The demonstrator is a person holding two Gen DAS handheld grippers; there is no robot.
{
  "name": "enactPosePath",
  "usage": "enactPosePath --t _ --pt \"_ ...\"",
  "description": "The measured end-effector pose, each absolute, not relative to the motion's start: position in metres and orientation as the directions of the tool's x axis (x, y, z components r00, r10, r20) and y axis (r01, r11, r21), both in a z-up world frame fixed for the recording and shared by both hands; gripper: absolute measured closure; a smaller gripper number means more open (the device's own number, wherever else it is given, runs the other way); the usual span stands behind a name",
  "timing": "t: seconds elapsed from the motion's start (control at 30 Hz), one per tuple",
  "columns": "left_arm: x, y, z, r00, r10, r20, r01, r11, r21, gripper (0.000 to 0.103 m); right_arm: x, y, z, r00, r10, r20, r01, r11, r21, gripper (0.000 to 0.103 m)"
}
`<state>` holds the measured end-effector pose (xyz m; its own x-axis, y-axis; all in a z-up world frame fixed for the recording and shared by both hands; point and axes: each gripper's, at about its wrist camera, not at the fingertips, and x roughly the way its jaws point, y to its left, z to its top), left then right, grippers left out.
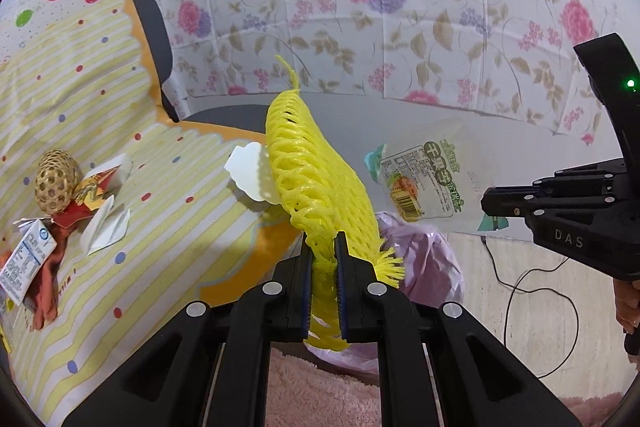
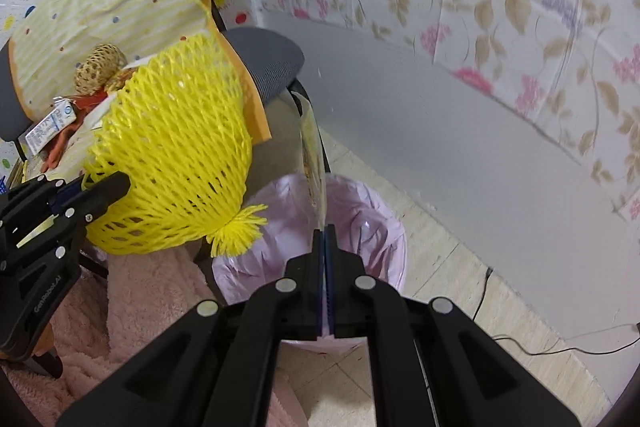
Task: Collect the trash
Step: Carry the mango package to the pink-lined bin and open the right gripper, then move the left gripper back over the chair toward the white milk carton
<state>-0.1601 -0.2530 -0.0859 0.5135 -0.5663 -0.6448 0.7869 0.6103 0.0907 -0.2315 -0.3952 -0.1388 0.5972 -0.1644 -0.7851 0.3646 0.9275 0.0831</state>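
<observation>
Left wrist view shows the yellow foam fruit net (image 1: pixel 316 183) pinched at its lower end between the jaws of the left gripper (image 1: pixel 325 279), which clench it while just beginning to ease apart; the net stands up and away from the fingers, its frayed tail hanging to the right. Just beyond and below it lies the round bin lined with a pale purple plastic bag (image 2: pixel 360 227), on the floor to the right of the chair. The right gripper (image 2: pixel 325 259) is clamped tight on the edge of a clear plastic food wrapper with a green and orange label (image 1: pixel 424 183), which sticks up edge-on directly over the bin's mouth.

More trash waits further left on the chair's yellow striped cloth (image 1: pixel 120 131): a tan woven net ball (image 1: pixel 54 183), torn red and white paper packaging (image 1: pixel 100 187) and a small white printed carton (image 1: pixel 26 259).

The risk, as I judge it: the net appears to sit over the bin's left rim rather than its middle, so a release here could let the light, springy foam bounce off onto the pink fluffy fabric (image 2: pixel 140 307). The thin wrapper may cling or drift sideways as it falls.
</observation>
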Motion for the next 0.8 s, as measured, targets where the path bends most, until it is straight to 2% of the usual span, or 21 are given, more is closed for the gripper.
enactPosePath --t 0.23,0.27,0.3,0.33,0.4,0.43,0.63,0.8 --pt "-0.139 -0.272 -0.105 0.479 -0.536 -0.695 0.786 0.615 0.068 0.088 -0.206 -0.408 -0.166 0.550 -0.162 -0.819 0.369 0.927 0.064 0.101" --pt "-0.138 -0.274 -0.107 0.481 -0.527 -0.701 0.783 0.618 0.072 0.084 -0.204 -0.408 -0.168 0.547 -0.159 -0.822 0.369 0.927 0.066 0.101" --pt "-0.137 -0.275 -0.109 0.483 -0.520 -0.705 0.779 0.622 0.075 0.074 -0.201 -0.409 -0.171 0.542 -0.156 -0.826 0.370 0.926 0.068 0.100" --pt "-0.135 -0.276 -0.110 0.482 -0.518 -0.706 0.778 0.624 0.074 0.070 -0.200 -0.410 -0.173 0.541 -0.152 -0.827 0.372 0.925 0.073 0.097" --pt "-0.134 -0.274 -0.110 0.481 -0.522 -0.705 0.777 0.625 0.067 0.056 -0.198 -0.411 -0.174 0.542 -0.146 -0.827 0.370 0.926 0.079 0.079" --pt "-0.134 -0.273 -0.109 0.481 -0.524 -0.703 0.777 0.626 0.065 0.053 -0.198 -0.411 -0.172 0.547 -0.149 -0.824 0.367 0.927 0.077 0.066" --pt "-0.134 -0.257 -0.095 0.512 -0.536 -0.671 0.757 0.650 0.059 0.052 -0.201 -0.411 -0.155 0.581 -0.184 -0.793 0.374 0.925 0.060 0.065" --pt "-0.130 -0.224 -0.068 0.589 -0.524 -0.615 0.700 0.711 0.064 0.052 -0.211 -0.407 -0.121 0.663 -0.205 -0.720 0.369 0.926 0.076 0.065"
